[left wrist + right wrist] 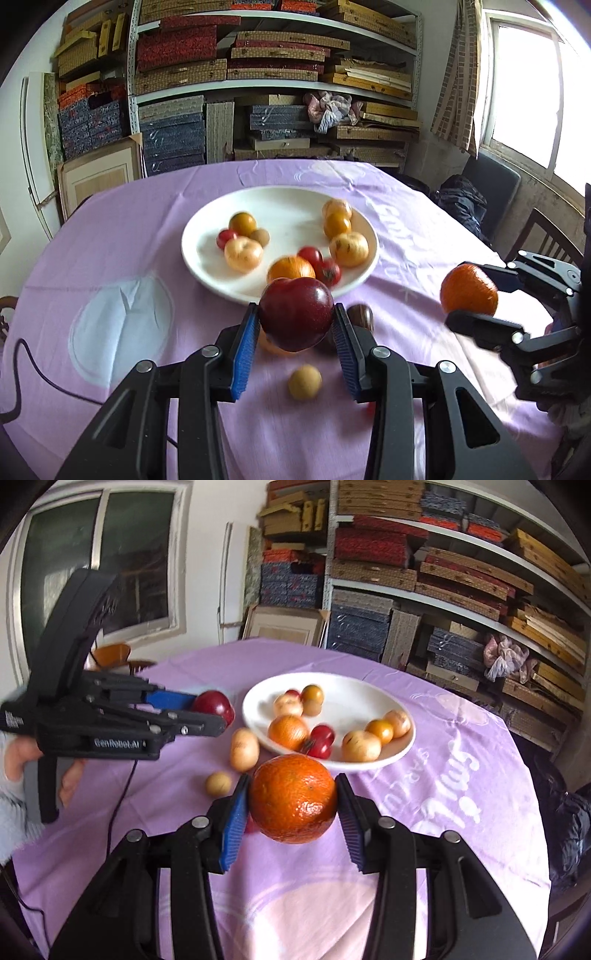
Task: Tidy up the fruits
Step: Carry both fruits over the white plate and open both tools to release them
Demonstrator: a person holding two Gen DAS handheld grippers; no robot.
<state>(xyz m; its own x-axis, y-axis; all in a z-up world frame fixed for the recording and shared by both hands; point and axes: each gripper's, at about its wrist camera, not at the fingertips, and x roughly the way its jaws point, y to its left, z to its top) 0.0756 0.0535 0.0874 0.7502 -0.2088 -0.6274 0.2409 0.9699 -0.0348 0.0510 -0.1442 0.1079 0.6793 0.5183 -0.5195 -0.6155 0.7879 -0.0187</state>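
My left gripper [297, 317] is shut on a dark red apple [296, 313] and holds it above the table, just short of the white plate [207, 266]. It also shows in the right wrist view [212, 710] with the apple [214, 705]. My right gripper [293, 799] is shut on an orange [293, 798], held above the cloth near the plate's rim [369, 766]. In the left wrist view the orange [469, 290] sits at right. The plate holds several fruits: oranges, pale apples, small red tomatoes.
On the purple tablecloth [110, 240] lie a small yellow fruit [304, 381], a brown fruit [361, 314] and a pale fruit [243, 748]. A black cable [33, 365] trails at left. Shelves of boxes stand behind the table; a chair [543, 236] stands at right.
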